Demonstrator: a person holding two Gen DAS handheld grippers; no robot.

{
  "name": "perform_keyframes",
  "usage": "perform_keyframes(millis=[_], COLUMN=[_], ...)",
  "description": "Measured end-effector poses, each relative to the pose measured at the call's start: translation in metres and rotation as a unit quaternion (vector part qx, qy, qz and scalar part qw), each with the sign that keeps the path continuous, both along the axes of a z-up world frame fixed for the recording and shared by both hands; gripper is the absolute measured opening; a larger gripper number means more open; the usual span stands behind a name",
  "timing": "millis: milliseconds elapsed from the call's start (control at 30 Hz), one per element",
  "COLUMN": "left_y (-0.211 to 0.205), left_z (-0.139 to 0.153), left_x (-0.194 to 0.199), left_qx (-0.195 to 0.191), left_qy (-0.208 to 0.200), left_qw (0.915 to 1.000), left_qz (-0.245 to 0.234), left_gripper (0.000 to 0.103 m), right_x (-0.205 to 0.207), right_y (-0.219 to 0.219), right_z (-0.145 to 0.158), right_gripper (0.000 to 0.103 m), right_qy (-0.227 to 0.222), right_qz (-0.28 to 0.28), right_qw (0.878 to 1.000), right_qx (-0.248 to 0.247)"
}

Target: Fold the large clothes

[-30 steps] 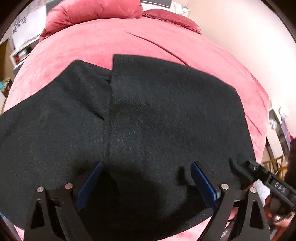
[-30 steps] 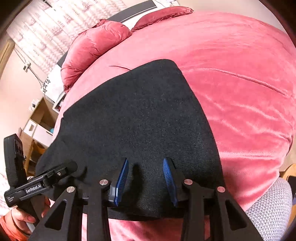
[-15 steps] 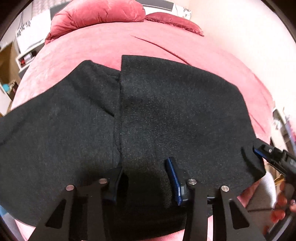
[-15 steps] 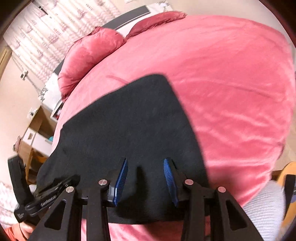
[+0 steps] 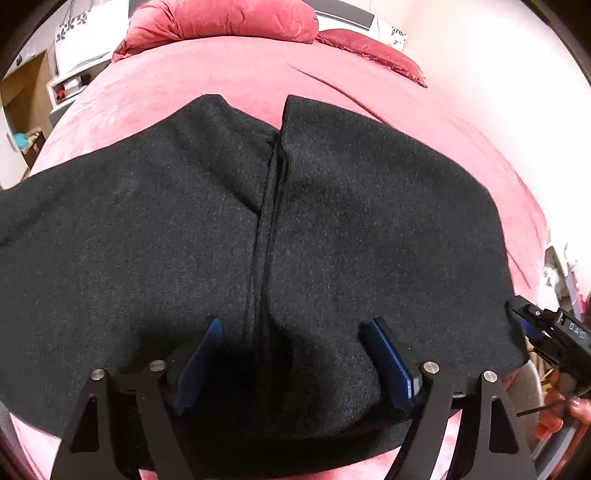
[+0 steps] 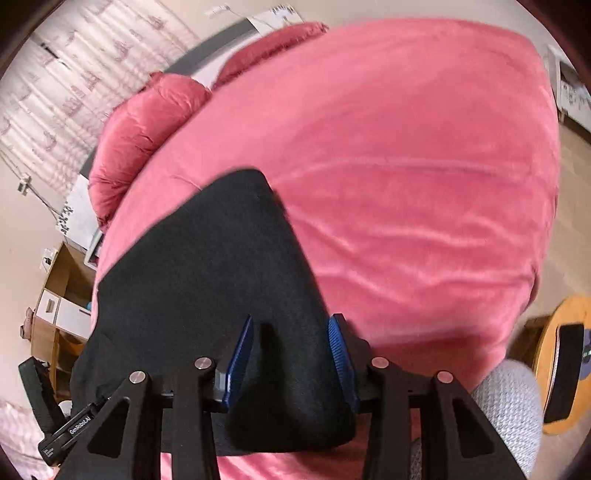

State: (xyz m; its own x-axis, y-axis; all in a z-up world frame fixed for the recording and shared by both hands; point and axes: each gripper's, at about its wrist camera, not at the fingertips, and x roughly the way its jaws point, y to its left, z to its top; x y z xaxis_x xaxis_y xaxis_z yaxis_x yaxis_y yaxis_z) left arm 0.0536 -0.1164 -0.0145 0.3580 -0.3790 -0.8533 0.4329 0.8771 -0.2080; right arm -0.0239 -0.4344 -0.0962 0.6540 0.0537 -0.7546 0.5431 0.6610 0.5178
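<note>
While the black garment (image 5: 332,229) lies flat, left hand-held gripper (image 5: 291,365) is opening; right hand-held gripper (image 6: 291,363) seems spread

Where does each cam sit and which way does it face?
Left wrist: on the left gripper, angled down over the black garment's centre fold; its jaws are opening; person's fingers at right edge.
Right wrist: on the right gripper, angled down at the garment's right near corner; the other gripper's body shows lower left.
Shared: garment, pink bedspread, pillows.
</note>
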Motion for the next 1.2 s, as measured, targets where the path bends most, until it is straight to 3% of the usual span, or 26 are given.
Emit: perform_keyframes(millis=[33, 100, 133, 200, 233, 367, 500, 567, 667, 767, 833, 933, 1200], left_y=[-0.011, -0.012, -0.016, -0.027, -0.029, -0.035, -0.034, -0.024, -0.007, 0.011, 0.022, 0.021, 0.056], left_z=[-0.005, -0.009, -0.01, -0.006, -0.001, 0.032, 0.095, 0.111, 0.092, 0.026, -0.02, -0.015, 0.013], left_x=[-0.003, -0.011, -0.012, -0.015, -0.014, -0.012, -0.027, -0.04, -0.055, -0.058, -0.06, -0.068, -0.089], left_qx=[-0.001, -0.016, -0.019, -0.007, -0.022, -0.072, -0.125, -0.131, -0.09, -0.033, 0.0, -0.007, -0.041], left_qy=[0.002, 0.014, 0.019, 0.016, 0.022, -0.002, -0.09, -0.125, -0.14, -0.087, -0.053, -0.084, -0.133], left_qw=[1.0, 0.9998, 0.9996, 0.9995, 0.999, 0.9966, 0.9854, 0.9794, 0.9813, 0.9931, 0.9973, 0.9945, 0.9896], left_qz=[0.002, -0.003, -0.013, -0.028, -0.032, -0.04, -0.071, -0.09, -0.097, -0.071, -0.052, -0.062, -0.038], left_gripper=[0.084, 0.072, 0.054, 0.039, 0.034, 0.028, 0.024, 0.023, 0.021, 0.018, 0.018, 0.017, 0.008], right_x=[0.001, 0.0, -0.002, -0.003, -0.004, -0.006, -0.013, -0.015, -0.013, -0.005, 0.004, 0.015, 0.009], right_y=[-0.001, -0.004, -0.007, -0.009, -0.01, -0.011, -0.016, -0.016, -0.006, 0.013, 0.027, 0.036, 0.02], right_z=[-0.004, -0.016, -0.018, -0.02, -0.022, -0.023, -0.004, 0.017, 0.04, 0.039, 0.023, -0.002, 0.026], right_gripper=[0.044, 0.044, 0.045, 0.045, 0.045, 0.045, 0.045, 0.045, 0.045, 0.046, 0.046, 0.046, 0.046], right_qy=[0.007, 0.009, 0.003, -0.004, -0.005, -0.01, -0.01, -0.035, -0.068, -0.071, -0.047, 0.006, -0.036], right_qz=[0.0, -0.004, -0.008, -0.012, -0.012, -0.016, -0.034, -0.028, -0.005, 0.03, 0.061, 0.084, 0.042], right_qw=[1.0, 0.999, 0.999, 0.998, 0.998, 0.997, 0.999, 0.999, 0.997, 0.997, 0.997, 0.996, 0.998], right_qx=[0.01, 0.04, 0.052, 0.063, 0.066, 0.072, 0.034, 0.004, -0.021, -0.022, -0.02, -0.012, -0.008])
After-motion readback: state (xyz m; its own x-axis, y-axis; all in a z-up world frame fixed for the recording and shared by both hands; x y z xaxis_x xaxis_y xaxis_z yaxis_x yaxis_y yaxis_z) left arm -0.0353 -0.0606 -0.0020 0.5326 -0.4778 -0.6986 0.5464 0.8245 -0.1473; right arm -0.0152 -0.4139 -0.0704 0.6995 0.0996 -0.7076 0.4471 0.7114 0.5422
